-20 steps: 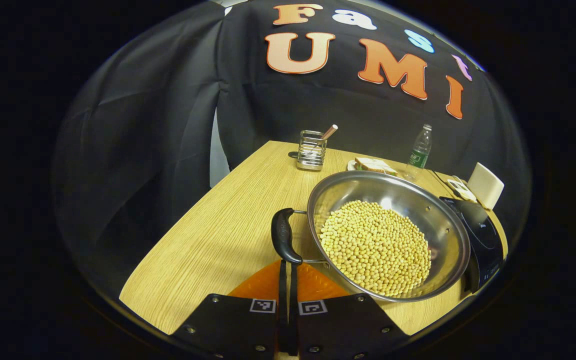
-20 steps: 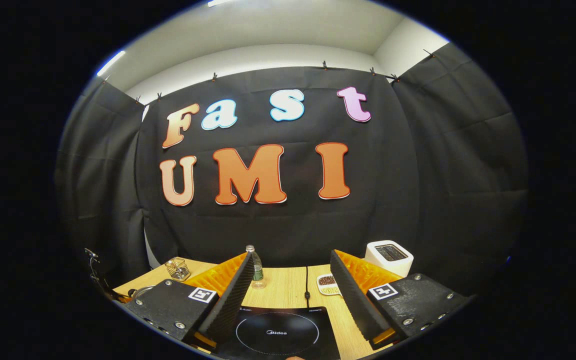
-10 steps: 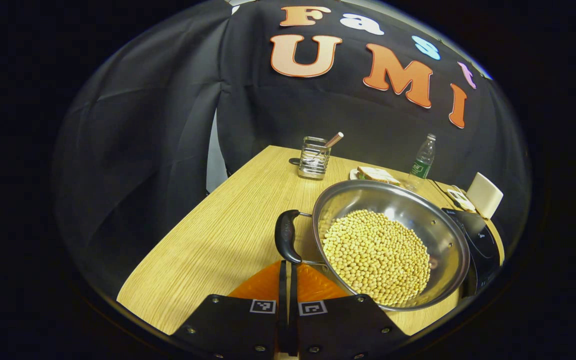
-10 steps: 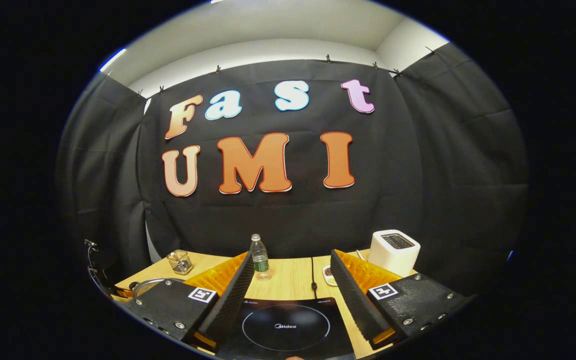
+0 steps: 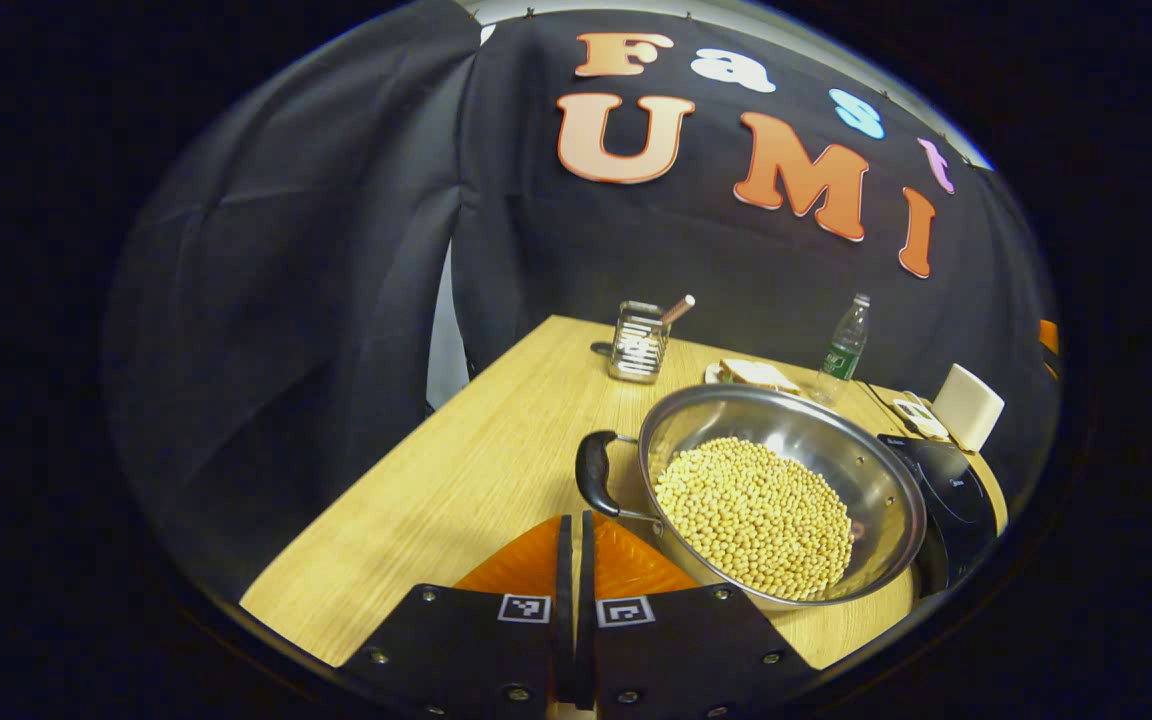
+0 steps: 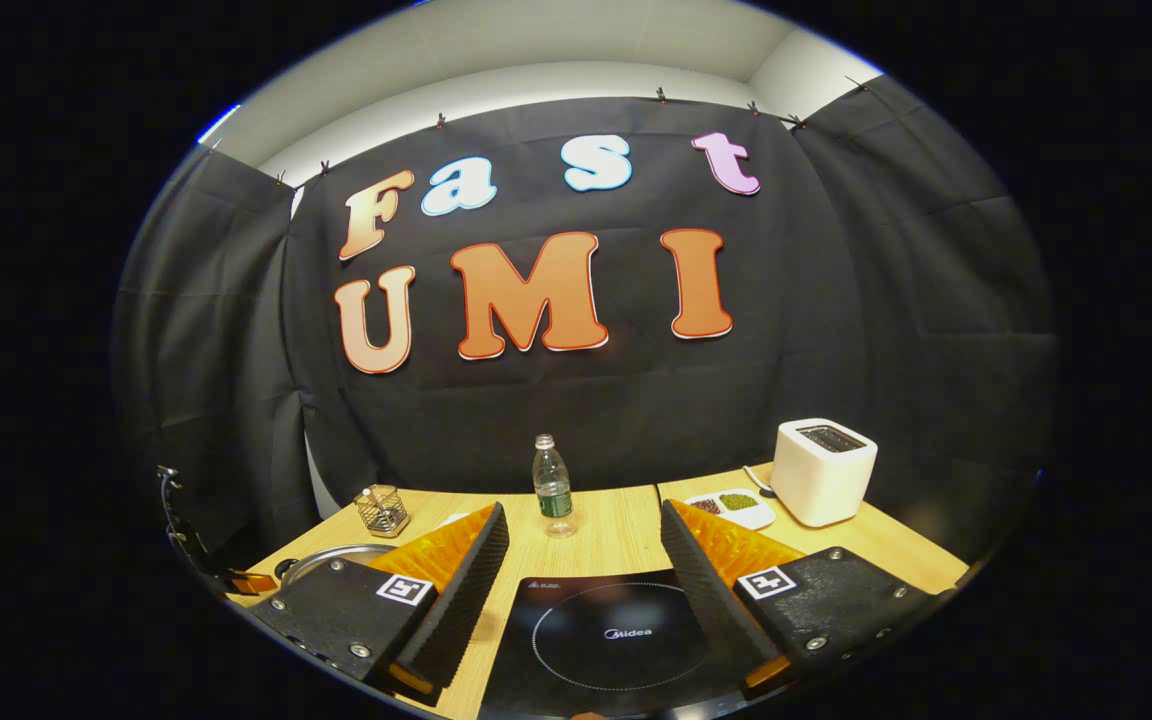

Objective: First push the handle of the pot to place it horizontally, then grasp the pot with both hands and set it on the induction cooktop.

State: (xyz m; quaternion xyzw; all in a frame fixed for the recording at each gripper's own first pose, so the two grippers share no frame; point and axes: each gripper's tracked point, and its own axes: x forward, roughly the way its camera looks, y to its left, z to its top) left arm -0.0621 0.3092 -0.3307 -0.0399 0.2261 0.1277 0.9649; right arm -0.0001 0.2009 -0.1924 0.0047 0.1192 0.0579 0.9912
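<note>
On the bench (image 5: 456, 480), left of the cooktop: the steel pot (image 5: 782, 490) sat heaped with soybeans (image 5: 754, 515), its far rim close beside the black induction cooktop (image 6: 616, 635), which lay to its right.
Pot handle: the near black handle (image 5: 591, 472) stood off the pot's left rim, its long axis running roughly away from the camera rather than across the view.
Left gripper (image 5: 573, 545): fingers were pressed together with nothing between them, their tips just short of the handle's near end; the handle lay straight ahead and a touch right.
Right gripper (image 6: 584, 570): fingers were spread wide and empty, hovering above the cooktop's ring; the pot's rim peeked in at lower left of the right gripper view.
Nearer hand: the left, by far.
Step in hand: judged to be the handle push; the two-handed lift was not yet begun.
Bystanders: a wire utensil holder (image 5: 638, 342), water bottle (image 6: 553, 486) and white toaster (image 6: 822, 470) stood well apart toward the back.
</note>
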